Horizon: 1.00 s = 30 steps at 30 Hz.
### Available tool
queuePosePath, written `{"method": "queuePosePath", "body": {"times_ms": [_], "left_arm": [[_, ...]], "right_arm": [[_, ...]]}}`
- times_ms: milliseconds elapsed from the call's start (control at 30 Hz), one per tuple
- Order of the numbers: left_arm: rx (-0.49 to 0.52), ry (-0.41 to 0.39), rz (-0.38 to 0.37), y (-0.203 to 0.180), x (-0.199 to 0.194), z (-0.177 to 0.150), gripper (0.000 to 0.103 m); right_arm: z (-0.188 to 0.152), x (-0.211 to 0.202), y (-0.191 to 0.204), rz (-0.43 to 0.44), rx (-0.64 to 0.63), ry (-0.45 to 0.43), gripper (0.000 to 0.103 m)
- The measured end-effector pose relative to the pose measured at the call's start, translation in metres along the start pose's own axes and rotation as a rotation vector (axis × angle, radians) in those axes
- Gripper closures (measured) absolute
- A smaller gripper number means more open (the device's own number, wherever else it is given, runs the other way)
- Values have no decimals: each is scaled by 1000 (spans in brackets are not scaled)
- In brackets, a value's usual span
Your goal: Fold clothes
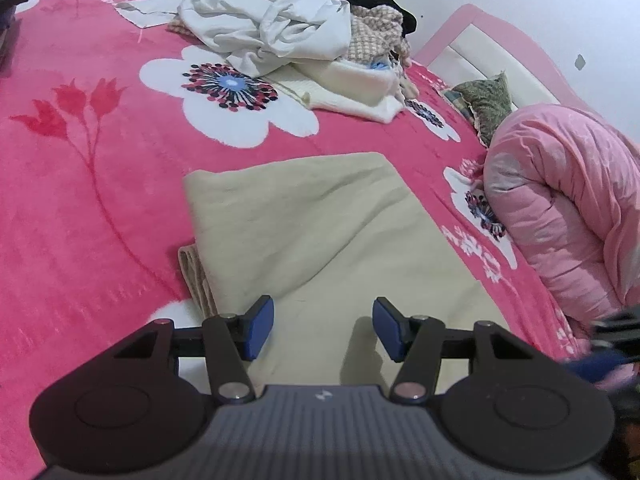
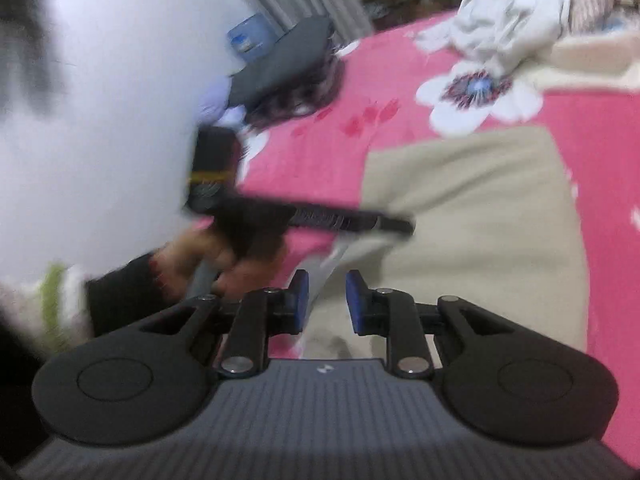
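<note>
A beige garment (image 1: 320,216) lies folded flat on the pink floral blanket (image 1: 80,200), with a ribbed edge showing at its left side. My left gripper (image 1: 323,328) hovers just over its near part, jaws open and nothing between the blue pads. In the right wrist view the same beige garment (image 2: 472,208) spreads ahead. My right gripper (image 2: 327,300) hangs above its near edge with a narrow gap between the jaws and no cloth in it. A hand (image 2: 208,256) in a dark sleeve holds the left gripper's body (image 2: 352,220), blurred, to the left.
A heap of unfolded clothes, white (image 1: 264,20), cream, checked and black, lies at the far side of the bed. A rolled pink quilt (image 1: 568,208) and a green pillow (image 1: 488,100) sit on the right by the headboard. Dark items (image 2: 288,60) lie at the bed's far left.
</note>
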<state>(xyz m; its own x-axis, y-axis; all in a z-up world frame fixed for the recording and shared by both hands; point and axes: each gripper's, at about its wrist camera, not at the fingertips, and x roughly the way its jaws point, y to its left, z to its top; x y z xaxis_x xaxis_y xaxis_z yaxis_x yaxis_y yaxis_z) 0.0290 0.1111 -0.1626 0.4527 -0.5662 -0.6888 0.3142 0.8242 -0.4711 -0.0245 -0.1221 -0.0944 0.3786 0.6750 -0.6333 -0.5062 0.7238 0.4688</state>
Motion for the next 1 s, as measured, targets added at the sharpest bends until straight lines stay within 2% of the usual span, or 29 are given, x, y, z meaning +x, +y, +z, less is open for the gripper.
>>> {"method": "queuePosePath", "body": {"times_ms": [33,133,200,267,367,433,467,567,600,767,867,1000], "left_arm": [[-4,-1,-1,0,0,0,47],[-18,-7,-8,3,0,-1,47],[-31,-16,-18,5,-2,-1,47],[-46,-23,-23,6,-6,-2,47],[-63,-54,-3,2,-25,-7,42],[-83,-81,-3,0,-43,-15,41],[-99,-93,-5,-1,-52,-19,39],[-195,-106,-16,5,-75,-39,37],[-243,-99,-20,9,-79,-46,37],[-468,-47,-88,28,-75,-79,44],[-518,-41,-119,30,-65,-84,47],[-504,-31,-134,26,-55,-78,47]], "right_arm": [[0,12,-3,-26,-2,6,82],[-35,54,-14,-46,94,168,82],[-58,53,-12,29,154,251,82],[-70,34,-13,58,224,271,82],[-67,-16,-34,30,349,173,81],[-60,-50,-59,32,487,64,77],[-58,-66,-71,31,552,14,72],[-59,-87,-100,21,712,-78,61],[-61,-89,-108,20,760,-96,60],[-77,-72,-124,75,906,-123,60],[-87,-61,-120,101,935,-106,60],[-94,-73,-111,111,929,-103,60]]}}
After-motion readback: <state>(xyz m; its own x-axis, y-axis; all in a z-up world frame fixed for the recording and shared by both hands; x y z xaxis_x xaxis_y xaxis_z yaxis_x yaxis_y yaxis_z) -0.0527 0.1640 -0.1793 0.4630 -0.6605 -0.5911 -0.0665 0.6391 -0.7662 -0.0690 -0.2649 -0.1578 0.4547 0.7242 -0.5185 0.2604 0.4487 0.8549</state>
